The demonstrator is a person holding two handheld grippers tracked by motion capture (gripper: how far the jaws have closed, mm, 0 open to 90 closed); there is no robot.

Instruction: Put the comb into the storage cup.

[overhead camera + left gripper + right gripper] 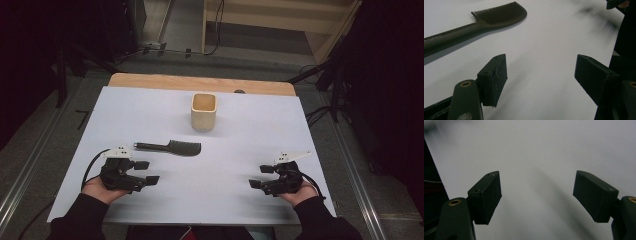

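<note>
High view: beige cup [204,112] upright on white sheet [240,145], contents unreadable; black comb [170,147] flat just beyond left gripper [148,171]; left gripper and right gripper [262,176] jaws apart, holding nothing.

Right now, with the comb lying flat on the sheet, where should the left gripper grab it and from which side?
Take the comb by its handle, coming down from above. The handle is long, narrow and bare, and it points toward the left gripper, which sits open just near of it. The jaws should straddle the handle's width. The toothed head is wider and would probably slip or bend.
</note>
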